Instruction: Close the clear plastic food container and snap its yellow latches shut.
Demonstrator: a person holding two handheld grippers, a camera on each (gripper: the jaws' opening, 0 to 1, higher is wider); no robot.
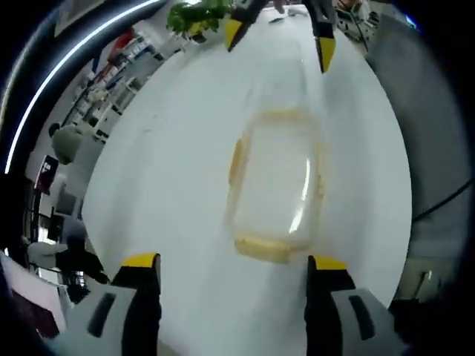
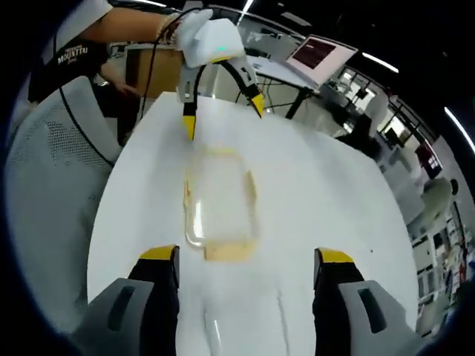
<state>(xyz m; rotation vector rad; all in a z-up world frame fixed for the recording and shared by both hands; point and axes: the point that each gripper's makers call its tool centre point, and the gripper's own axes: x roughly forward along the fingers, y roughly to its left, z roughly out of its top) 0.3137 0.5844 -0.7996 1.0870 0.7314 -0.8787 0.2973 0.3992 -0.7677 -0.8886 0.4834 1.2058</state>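
The clear plastic food container lies on the white table between the two grippers, with pale yellow latches along its rim. My left gripper is open, its yellow-tipped jaws just short of the container's near end. In the right gripper view the container sits straight ahead of my open right gripper. The left gripper shows at the container's far end, and the right gripper shows likewise in the left gripper view. A faint clear outline, perhaps the lid, lies beyond the container.
A person's arm holds the left gripper. A grey mesh chair stands by the table's left edge, and a laptop screen sits behind it. A green plant stands at the far end of the table.
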